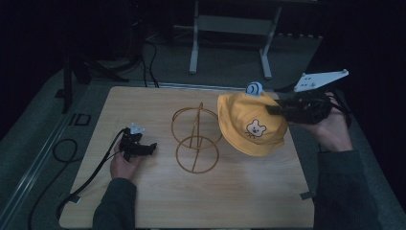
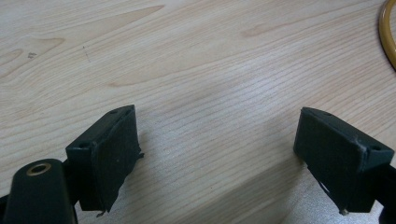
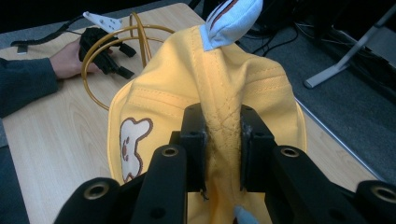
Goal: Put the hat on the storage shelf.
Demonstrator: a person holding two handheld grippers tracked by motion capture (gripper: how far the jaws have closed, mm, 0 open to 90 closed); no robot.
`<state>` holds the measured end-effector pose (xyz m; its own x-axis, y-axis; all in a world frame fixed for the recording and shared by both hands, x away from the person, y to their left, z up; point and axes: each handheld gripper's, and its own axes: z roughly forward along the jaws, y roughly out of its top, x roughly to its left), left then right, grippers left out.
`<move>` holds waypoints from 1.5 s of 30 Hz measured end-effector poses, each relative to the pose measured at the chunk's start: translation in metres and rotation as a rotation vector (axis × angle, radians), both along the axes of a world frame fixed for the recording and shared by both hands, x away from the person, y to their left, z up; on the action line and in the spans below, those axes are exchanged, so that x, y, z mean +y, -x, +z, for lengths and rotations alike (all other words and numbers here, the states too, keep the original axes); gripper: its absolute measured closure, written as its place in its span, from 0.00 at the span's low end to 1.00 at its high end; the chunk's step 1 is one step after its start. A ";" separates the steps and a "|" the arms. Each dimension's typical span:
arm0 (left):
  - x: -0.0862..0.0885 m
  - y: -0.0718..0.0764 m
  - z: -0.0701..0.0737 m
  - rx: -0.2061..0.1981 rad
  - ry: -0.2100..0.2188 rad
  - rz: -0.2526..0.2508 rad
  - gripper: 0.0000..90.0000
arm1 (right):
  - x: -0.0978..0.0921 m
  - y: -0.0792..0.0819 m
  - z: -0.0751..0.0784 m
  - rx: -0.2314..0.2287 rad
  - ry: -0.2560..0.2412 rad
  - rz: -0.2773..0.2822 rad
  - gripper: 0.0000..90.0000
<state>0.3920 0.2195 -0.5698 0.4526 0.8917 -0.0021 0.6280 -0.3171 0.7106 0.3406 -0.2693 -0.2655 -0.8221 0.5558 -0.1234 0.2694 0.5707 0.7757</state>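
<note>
A yellow bucket hat [image 1: 251, 122] with a bear patch and a pale blue ear [image 1: 253, 88] hangs above the table's right side, beside a gold wire stand [image 1: 196, 139]. My right gripper [image 1: 275, 110] is shut on the hat's crown; in the right gripper view the jaws pinch a fold of yellow fabric [image 3: 223, 140] on the hat [image 3: 163, 102]. My left gripper [image 1: 148, 147] rests low on the table at the left, open, nothing between its pads [image 2: 114, 154] but bare wood. The stand's base ring [image 2: 390, 39] shows at the top right of the left gripper view.
The wooden table [image 1: 230, 191] has bare room in front and at the far left. A black cable [image 1: 86, 179] trails from the left gripper over the table's left edge. A metal frame leg [image 1: 194, 48] stands on the floor behind the table.
</note>
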 end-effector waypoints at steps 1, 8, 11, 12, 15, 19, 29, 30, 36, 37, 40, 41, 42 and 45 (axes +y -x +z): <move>0.000 0.000 0.000 0.000 0.000 0.000 0.15 | 0.001 0.000 0.000 -0.002 0.001 0.004 0.83; 0.000 0.000 0.000 0.000 0.000 0.000 0.15 | 0.007 -0.002 0.003 -0.003 -0.004 0.010 0.83; 0.000 0.000 0.000 0.000 0.000 0.000 0.15 | 0.010 -0.003 0.005 -0.010 -0.003 0.018 0.83; 0.000 0.000 0.000 0.000 0.000 0.000 0.15 | 0.010 -0.003 0.005 -0.010 -0.003 0.018 0.83; 0.000 0.000 0.000 0.000 0.000 0.000 0.15 | 0.013 -0.003 0.007 -0.012 -0.002 0.022 0.83; 0.000 0.000 0.000 0.000 0.000 0.000 0.15 | 0.017 -0.005 0.009 -0.014 0.001 0.029 0.84; 0.000 0.000 0.000 0.000 0.000 0.000 0.15 | 0.025 -0.007 0.012 -0.021 -0.003 0.040 0.83; 0.000 0.000 0.000 0.000 0.000 0.000 0.15 | 0.026 -0.007 0.012 -0.021 -0.002 0.041 0.83; 0.000 0.000 0.000 0.000 0.000 0.000 0.15 | 0.031 -0.008 0.013 -0.023 -0.005 0.048 0.84; 0.000 0.000 0.000 0.000 0.000 0.000 0.15 | 0.032 -0.008 0.013 -0.024 -0.004 0.050 0.84; 0.000 0.000 0.000 0.000 0.000 0.000 0.15 | 0.035 -0.008 0.015 -0.027 -0.006 0.055 0.84; 0.000 0.000 0.000 0.000 0.000 0.000 0.15 | 0.036 -0.008 0.015 -0.028 -0.007 0.057 0.83; 0.000 0.000 0.000 0.000 0.000 0.000 0.15 | 0.037 -0.008 0.016 -0.027 -0.008 0.058 0.84; 0.000 0.000 0.000 0.000 0.000 0.000 0.15 | 0.041 -0.008 0.017 -0.031 -0.005 0.065 0.83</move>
<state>0.3920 0.2195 -0.5697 0.4526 0.8917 -0.0017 0.6281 -0.3174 0.7104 0.3491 -0.2282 -0.2480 -0.8522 0.5023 -0.1463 0.2081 0.5820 0.7861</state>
